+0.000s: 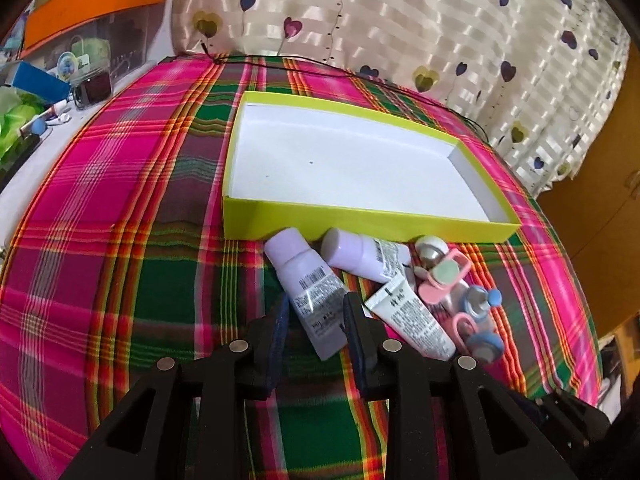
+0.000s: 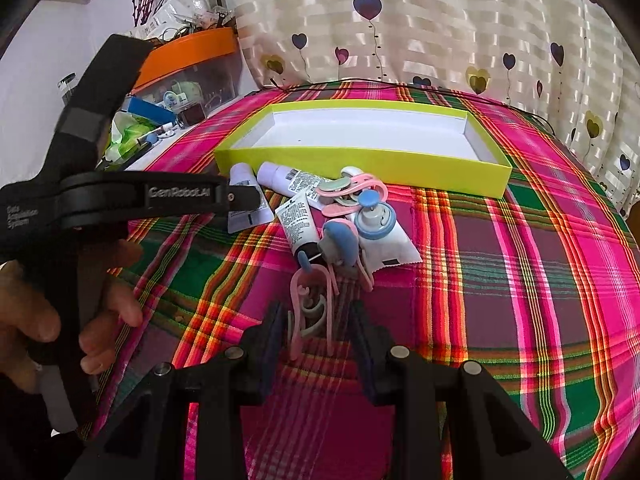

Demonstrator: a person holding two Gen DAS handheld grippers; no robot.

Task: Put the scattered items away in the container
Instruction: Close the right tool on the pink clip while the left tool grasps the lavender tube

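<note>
Your left claw nearer: lilac tube lies between its fingers, tail toward you, cap toward box, long axis along claw's line. Jaws released, pads not visibly pressing. Your right claw open astride pink clip. Box empty, just beyond pile.

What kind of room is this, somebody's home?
Probably a home, perhaps a bedroom or living room. A plaid cloth covers the surface, a heart-print curtain hangs behind it, and an orange-lidded storage box full of household odds and ends stands alongside.
</note>
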